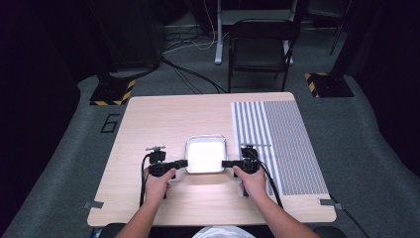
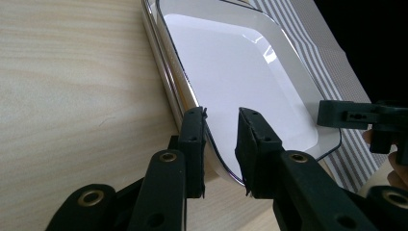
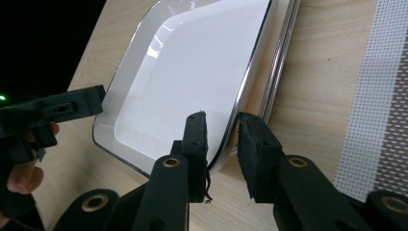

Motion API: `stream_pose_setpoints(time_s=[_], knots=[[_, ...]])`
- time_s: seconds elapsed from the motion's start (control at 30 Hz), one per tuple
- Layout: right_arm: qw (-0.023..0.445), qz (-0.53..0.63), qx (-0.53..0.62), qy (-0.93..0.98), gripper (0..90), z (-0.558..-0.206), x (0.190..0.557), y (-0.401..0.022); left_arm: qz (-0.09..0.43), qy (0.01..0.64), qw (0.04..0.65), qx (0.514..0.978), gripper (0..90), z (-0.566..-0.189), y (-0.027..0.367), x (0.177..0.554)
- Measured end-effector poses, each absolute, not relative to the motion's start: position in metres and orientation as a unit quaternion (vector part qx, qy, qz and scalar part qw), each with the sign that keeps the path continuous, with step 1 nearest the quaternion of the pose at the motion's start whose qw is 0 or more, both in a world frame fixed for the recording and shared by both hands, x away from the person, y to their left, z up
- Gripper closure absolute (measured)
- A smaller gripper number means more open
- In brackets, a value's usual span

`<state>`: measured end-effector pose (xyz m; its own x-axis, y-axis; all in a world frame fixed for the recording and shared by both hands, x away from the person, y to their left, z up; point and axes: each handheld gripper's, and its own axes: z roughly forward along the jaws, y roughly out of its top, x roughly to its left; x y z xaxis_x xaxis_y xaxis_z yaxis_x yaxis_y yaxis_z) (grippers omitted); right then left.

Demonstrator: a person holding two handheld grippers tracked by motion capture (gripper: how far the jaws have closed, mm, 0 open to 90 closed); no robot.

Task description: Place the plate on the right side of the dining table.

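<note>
The white square tray with a shiny metal rim (image 1: 205, 154) lies flat in the middle of the light wooden surface (image 1: 148, 124), just beside a grey striped mat (image 1: 287, 144). The left claw (image 1: 181, 163) is clamped on the tray's left rim, and the right claw (image 1: 228, 163) is clamped on the right rim; each has one jaw inside the rim and one outside. The step in hand seems to be the two-handed grip. Next, I judge, both hands must lift together and keep the tray level.
</note>
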<state>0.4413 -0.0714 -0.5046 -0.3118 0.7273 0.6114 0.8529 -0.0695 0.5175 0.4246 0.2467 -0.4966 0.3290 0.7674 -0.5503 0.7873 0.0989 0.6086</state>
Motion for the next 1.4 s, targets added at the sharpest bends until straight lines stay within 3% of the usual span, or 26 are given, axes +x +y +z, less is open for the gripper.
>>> stream_pose_setpoints(time_s=[0.5, 1.4], knots=[[0.004, -0.424, -0.556, -0.715, 70.8, -0.499, 0.433, -0.058, 0.032, 0.559, 0.418, 0.716, 70.1, -0.5, 0.234, 0.421], [-0.015, -0.426, -0.528, -0.734, 67.2, -0.481, 0.441, -0.067, 0.05, 0.531, 0.44, 0.722, 65.7, -0.481, 0.225, 0.427]])
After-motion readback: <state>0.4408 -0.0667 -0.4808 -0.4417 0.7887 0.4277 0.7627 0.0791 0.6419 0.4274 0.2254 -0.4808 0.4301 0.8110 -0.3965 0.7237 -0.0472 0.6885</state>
